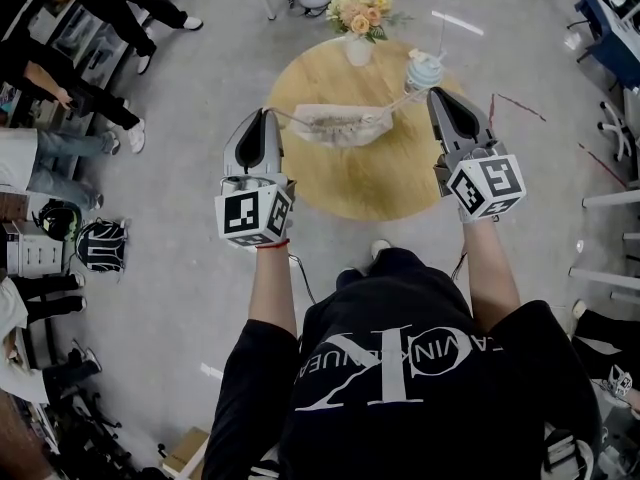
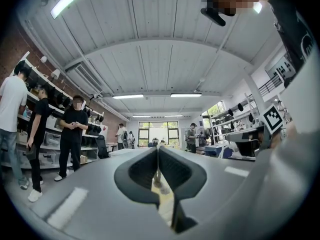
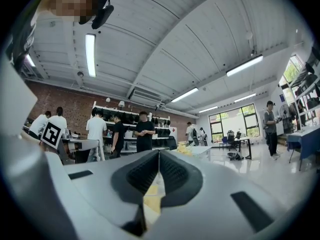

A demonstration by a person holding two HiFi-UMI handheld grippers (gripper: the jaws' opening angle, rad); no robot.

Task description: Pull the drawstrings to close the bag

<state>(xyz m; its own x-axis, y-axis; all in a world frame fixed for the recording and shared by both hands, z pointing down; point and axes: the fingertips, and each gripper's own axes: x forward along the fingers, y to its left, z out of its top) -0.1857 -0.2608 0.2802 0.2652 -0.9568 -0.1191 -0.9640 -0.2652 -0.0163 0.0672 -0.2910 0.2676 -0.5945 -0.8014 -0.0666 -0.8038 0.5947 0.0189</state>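
Left gripper [image 1: 266, 116] and right gripper [image 1: 440, 96] each clamp a drawstring [image 1: 286, 119]; the bag [image 1: 340, 125] hangs above the table [image 1: 350, 193]. We judge it light and limp, cords slippery, best pinched near their ends.

The bag [image 1: 340, 125] is pale beige, the table [image 1: 395, 190] tan wood-grain, the flowers [image 1: 358, 6] peach and yellow.

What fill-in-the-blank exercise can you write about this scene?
The left gripper and the right gripper each pinch a ____ of the bag.
The wooden table is ____ in shape.
The white vase holds ____.
Missing words: drawstring; round; flowers.
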